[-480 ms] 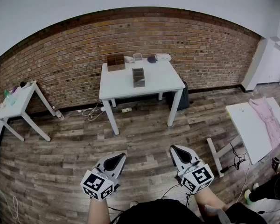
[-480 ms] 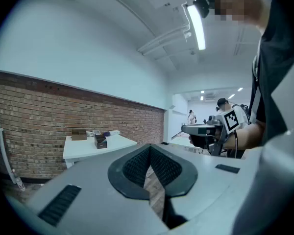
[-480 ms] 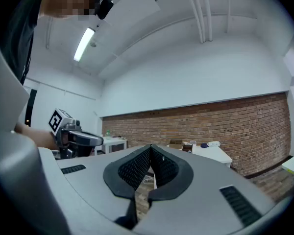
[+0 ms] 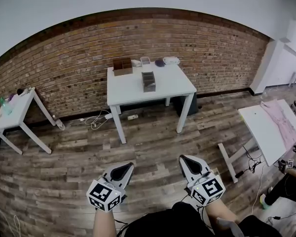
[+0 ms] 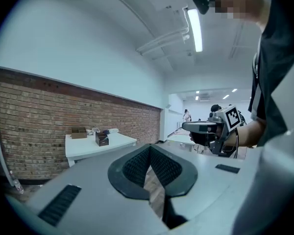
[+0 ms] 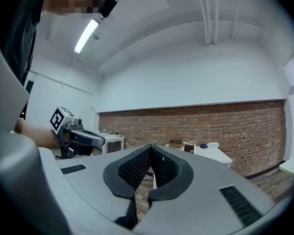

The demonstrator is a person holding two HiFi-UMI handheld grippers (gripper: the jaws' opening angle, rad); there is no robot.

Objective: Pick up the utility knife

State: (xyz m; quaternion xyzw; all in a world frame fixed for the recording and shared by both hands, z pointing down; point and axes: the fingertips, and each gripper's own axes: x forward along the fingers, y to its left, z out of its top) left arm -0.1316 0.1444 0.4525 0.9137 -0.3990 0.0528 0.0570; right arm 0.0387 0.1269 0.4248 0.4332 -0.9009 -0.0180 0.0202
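Utility knife too distant to discern; left gripper (image 4: pixel 128 165) and right gripper (image 4: pixel 184 159) each have fingers (image 5: pixel 134 168) together, empty.

White table (image 4: pixel 173 83) against brick wall (image 4: pixel 64 68)

The left claw (image 4: pixel 122 169) and right claw (image 4: pixel 187 162) hang side by side above the wooden floor (image 4: pixel 153 142), tips together. Well ahead of both stands a white tabletop (image 4: pixel 172 85) carrying a dark box (image 4: pixel 148 81), with a brown box (image 4: pixel 122 66) beyond it.
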